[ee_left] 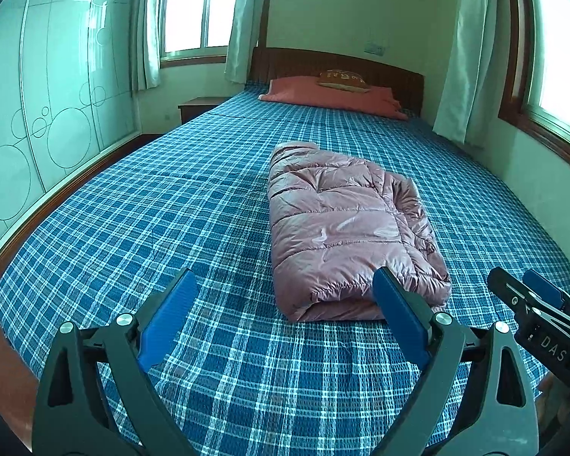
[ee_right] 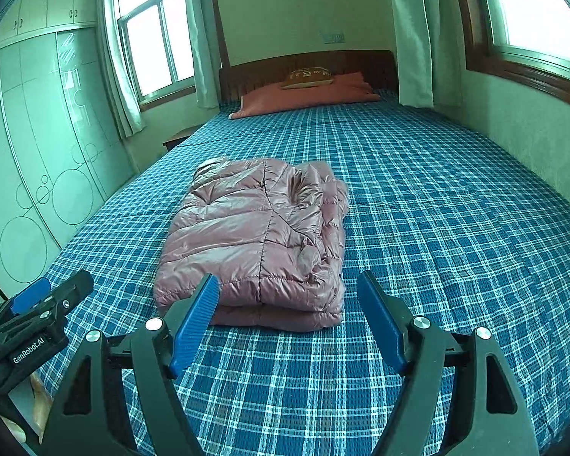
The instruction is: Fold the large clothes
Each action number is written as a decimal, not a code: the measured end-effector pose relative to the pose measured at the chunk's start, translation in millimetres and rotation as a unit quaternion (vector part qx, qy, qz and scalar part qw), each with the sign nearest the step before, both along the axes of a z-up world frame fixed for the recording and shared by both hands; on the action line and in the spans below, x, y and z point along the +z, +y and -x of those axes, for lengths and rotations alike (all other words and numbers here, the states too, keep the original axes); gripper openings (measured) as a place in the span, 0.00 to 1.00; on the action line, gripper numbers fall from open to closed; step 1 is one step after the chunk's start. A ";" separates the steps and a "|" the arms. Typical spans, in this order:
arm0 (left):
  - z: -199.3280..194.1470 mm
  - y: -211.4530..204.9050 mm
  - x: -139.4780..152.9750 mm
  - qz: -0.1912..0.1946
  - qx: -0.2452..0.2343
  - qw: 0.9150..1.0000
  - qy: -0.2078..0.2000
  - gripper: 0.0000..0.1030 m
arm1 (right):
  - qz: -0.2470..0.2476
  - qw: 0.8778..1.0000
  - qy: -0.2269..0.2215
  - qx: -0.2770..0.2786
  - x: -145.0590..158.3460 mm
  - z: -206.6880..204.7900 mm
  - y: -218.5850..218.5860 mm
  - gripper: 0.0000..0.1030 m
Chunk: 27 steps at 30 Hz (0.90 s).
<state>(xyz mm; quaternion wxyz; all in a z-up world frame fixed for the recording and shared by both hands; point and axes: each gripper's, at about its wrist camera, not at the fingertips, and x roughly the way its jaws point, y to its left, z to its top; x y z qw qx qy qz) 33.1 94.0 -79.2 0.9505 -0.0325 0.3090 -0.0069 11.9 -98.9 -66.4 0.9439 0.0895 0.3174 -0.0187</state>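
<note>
both grippers hang low over the foot of the bed, side by side. left gripper (ee_left: 285, 317) has its jaws spread wide with nothing between them, and right gripper (ee_right: 288, 315) is the same, wide and empty. neither touches the cloth; they sit just short of it, which reads to me as hands pulled back to look over the work.

just beyond them lies the pink puffer jacket (ee_right: 258, 235), already doubled into a thick, roughly rectangular bundle on the blue plaid bedsheet (ee_right: 456, 197). its near edge is a rounded fold facing the grippers, layers stacked along the right side. the padding keeps it plump, so i'd guess it may spring open if left unpressed.

far off at the headboard rest a red pillow (ee_left: 330, 97) and a small brown cushion (ee_left: 342, 79), well apart from the jacket. the fold looks close to finished.
</note>
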 end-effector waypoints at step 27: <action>2.5 -0.6 -0.7 0.000 0.001 1.000 0.000 0.91 | 0.007 1.000 0.001 0.005 -3.0 0.7 7.6 0.72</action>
